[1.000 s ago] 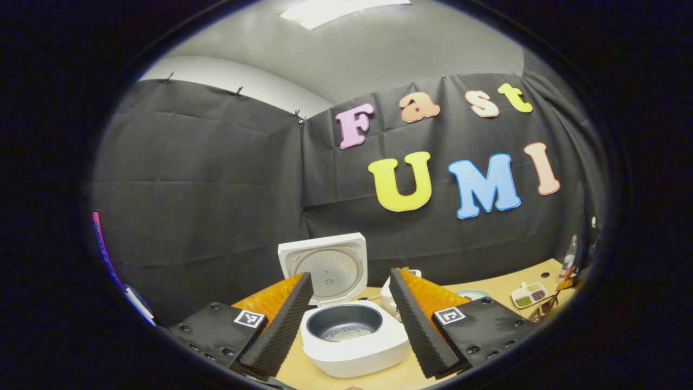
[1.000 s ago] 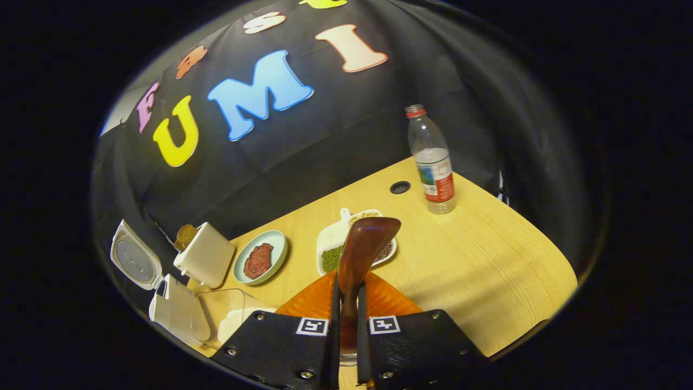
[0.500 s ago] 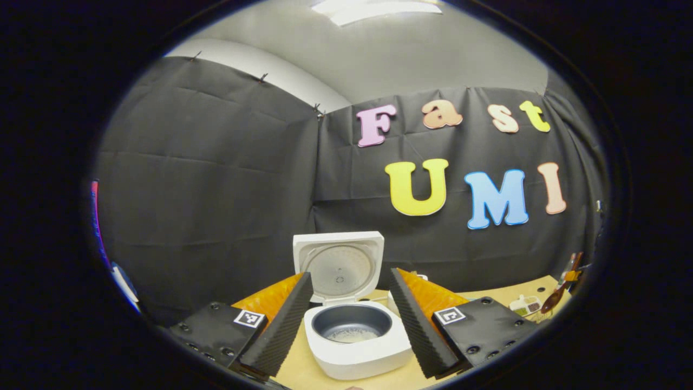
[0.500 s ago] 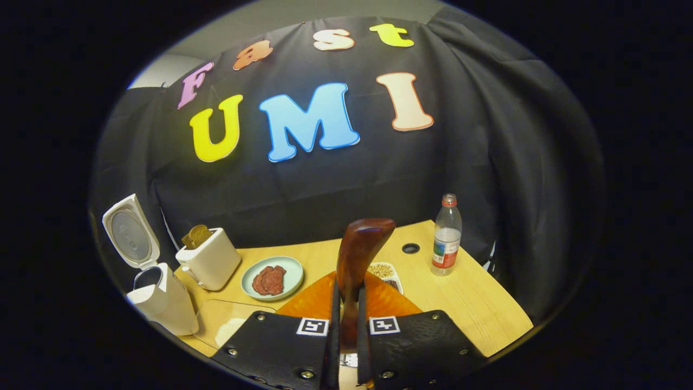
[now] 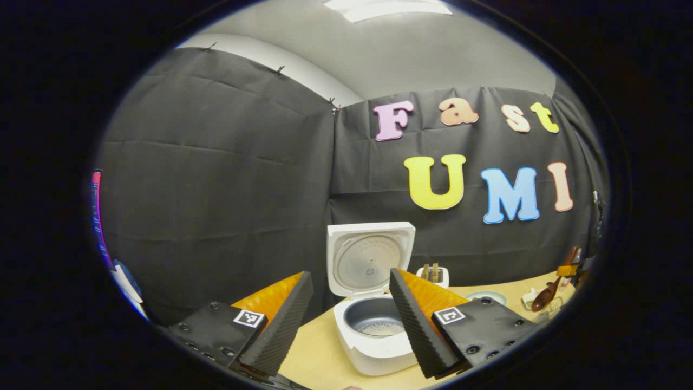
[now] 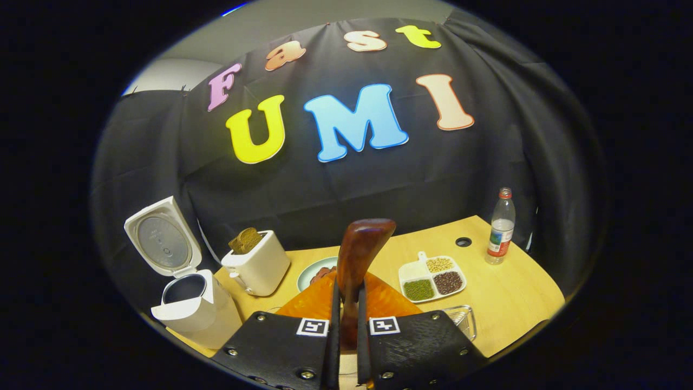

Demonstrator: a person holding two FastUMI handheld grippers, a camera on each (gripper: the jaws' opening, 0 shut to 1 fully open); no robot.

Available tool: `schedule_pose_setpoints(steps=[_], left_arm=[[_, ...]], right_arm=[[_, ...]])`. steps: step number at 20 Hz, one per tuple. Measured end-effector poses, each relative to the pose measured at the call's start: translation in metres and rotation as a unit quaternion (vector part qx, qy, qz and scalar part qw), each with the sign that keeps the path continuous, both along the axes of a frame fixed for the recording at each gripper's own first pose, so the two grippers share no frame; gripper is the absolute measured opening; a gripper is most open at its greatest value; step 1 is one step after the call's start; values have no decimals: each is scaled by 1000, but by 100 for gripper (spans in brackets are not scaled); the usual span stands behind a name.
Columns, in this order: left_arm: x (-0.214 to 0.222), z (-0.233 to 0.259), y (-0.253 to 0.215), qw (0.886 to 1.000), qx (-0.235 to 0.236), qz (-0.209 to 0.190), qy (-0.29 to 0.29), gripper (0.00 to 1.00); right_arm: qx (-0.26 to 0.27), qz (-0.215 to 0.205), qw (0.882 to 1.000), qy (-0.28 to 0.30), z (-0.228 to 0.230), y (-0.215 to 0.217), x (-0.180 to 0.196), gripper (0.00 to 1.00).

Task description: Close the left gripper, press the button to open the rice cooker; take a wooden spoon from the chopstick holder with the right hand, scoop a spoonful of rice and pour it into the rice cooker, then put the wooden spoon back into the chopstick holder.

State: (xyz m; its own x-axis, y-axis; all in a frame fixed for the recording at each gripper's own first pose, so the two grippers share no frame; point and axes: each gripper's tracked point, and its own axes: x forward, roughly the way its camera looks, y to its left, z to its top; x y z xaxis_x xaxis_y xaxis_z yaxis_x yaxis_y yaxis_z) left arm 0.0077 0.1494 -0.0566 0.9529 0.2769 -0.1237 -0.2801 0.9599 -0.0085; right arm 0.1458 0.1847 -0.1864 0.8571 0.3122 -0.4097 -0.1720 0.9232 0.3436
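Observation:
The white rice cooker (image 5: 373, 346) stands open with its lid (image 5: 371, 259) upright, and a little rice lies at the bottom of its grey pot (image 5: 379, 323). My left gripper (image 5: 350, 274) hangs open in front of it, holding nothing. My right gripper (image 6: 347, 284) is shut on the handle of a dark wooden spoon (image 6: 361, 249), whose bowl points up and away. In the right gripper view the open cooker (image 6: 189, 309) sits at the lower left. In the left gripper view the spoon (image 5: 543, 299) shows at the far right, over the table.
A white toaster (image 6: 259, 265) with bread stands right of the cooker. Behind the spoon lies a pale plate (image 6: 313, 273) of reddish food. A divided dish (image 6: 433, 277) of beans and a water bottle (image 6: 501, 227) are to the right. A wire-rimmed container (image 6: 463, 318) sits beside my right gripper.
The right gripper view has tilted up from the table and swung left, still holding the spoon. In the left gripper view the cooker has drifted right.

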Motion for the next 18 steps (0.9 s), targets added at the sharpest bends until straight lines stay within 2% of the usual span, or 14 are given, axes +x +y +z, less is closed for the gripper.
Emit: schedule_pose_setpoints(steps=[5, 8, 10, 13, 16, 18], left_arm=[[-14, 0, 33, 1000, 7, 7, -1, 100], [-19, -4, 46, 1000, 5, 12, 2, 100], [-19, -4, 53, 1000, 6, 13, 4, 100], [-19, -3, 58, 1000, 5, 12, 5, 94], [-17, -3, 61, 1000, 4, 10, 3, 100], [-17, -3, 61, 1000, 7, 6, 3, 100]], right_arm=[[-96, 16, 995, 6, -46, 21, -5, 13], [-137, 21, 990, 40, -78, 26, -11, 13], [-141, 22, 989, 36, -78, 36, -11, 13], [-139, 36, 989, 44, -80, 55, -19, 13], [-113, 55, 990, 58, -84, 84, -36, 13], [-89, 61, 992, 69, -85, 99, -43, 13]])
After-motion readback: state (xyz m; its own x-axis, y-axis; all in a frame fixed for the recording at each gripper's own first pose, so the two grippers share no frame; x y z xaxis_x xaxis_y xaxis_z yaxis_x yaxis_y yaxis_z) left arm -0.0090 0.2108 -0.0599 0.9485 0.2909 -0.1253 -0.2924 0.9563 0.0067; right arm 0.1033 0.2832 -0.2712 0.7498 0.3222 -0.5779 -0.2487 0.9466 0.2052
